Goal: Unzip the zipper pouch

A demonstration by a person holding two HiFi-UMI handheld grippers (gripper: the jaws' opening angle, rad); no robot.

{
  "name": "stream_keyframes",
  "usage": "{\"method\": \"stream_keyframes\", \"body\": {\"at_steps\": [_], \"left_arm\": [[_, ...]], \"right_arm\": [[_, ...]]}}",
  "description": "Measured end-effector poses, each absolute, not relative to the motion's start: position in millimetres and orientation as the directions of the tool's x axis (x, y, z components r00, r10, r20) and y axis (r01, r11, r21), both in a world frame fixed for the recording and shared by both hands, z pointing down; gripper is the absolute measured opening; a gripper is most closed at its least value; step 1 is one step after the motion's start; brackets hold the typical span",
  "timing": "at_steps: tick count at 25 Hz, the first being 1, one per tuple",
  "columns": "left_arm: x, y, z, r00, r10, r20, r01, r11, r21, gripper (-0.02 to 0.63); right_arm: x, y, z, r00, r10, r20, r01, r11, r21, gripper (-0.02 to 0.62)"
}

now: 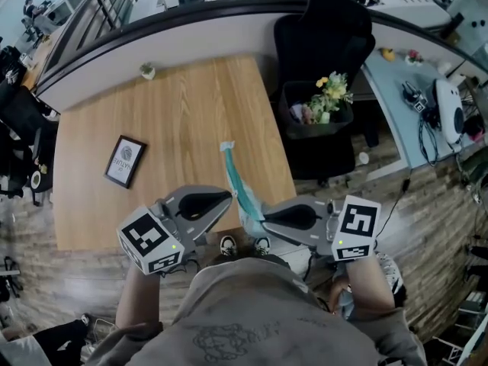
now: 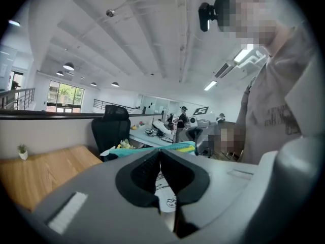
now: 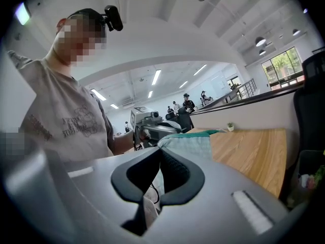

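A teal zipper pouch (image 1: 238, 183) hangs in the air over the near edge of the wooden table (image 1: 168, 113), seen edge-on between my two grippers. My left gripper (image 1: 227, 198) is shut on the pouch from the left; in the left gripper view white printed cloth (image 2: 166, 188) sits between its closed jaws and the pouch's teal and yellow top edge (image 2: 179, 147) runs just past them. From the right, my right gripper (image 1: 264, 217) is shut on the same pouch (image 3: 192, 145), whose teal cloth rises beyond its jaws. The zipper pull is hidden.
A small black picture frame (image 1: 125, 161) lies on the table's left part and a tiny potted plant (image 1: 148, 70) stands at its far edge. Right of the table stands a black office chair (image 1: 324, 44) with a dark basket of flowers (image 1: 320, 105) on it.
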State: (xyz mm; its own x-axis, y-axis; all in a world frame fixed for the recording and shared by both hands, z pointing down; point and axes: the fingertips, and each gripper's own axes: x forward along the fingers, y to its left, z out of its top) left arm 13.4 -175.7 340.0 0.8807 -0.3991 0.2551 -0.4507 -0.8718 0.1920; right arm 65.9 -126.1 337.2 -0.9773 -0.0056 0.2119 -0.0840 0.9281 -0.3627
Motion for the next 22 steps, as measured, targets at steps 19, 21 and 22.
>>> {"method": "stream_keyframes", "body": {"at_steps": [19, 21, 22], "left_arm": [[-53, -223, 342, 0.704, -0.662, 0.257, -0.704, -0.699, 0.126, 0.01], [-55, -224, 340, 0.69, -0.681, 0.246, -0.719, -0.685, 0.119, 0.015], [-56, -224, 338, 0.682, -0.691, 0.239, -0.726, -0.678, 0.114, 0.04]], "right_arm": [[82, -120, 320, -0.99, -0.005, 0.14, -0.05, 0.946, -0.321, 0.014], [81, -130, 316, -0.99, -0.056, 0.127, -0.095, 0.941, -0.324, 0.014], [80, -135, 314, -0.989, -0.085, 0.124, -0.122, 0.938, -0.324, 0.014]]}}
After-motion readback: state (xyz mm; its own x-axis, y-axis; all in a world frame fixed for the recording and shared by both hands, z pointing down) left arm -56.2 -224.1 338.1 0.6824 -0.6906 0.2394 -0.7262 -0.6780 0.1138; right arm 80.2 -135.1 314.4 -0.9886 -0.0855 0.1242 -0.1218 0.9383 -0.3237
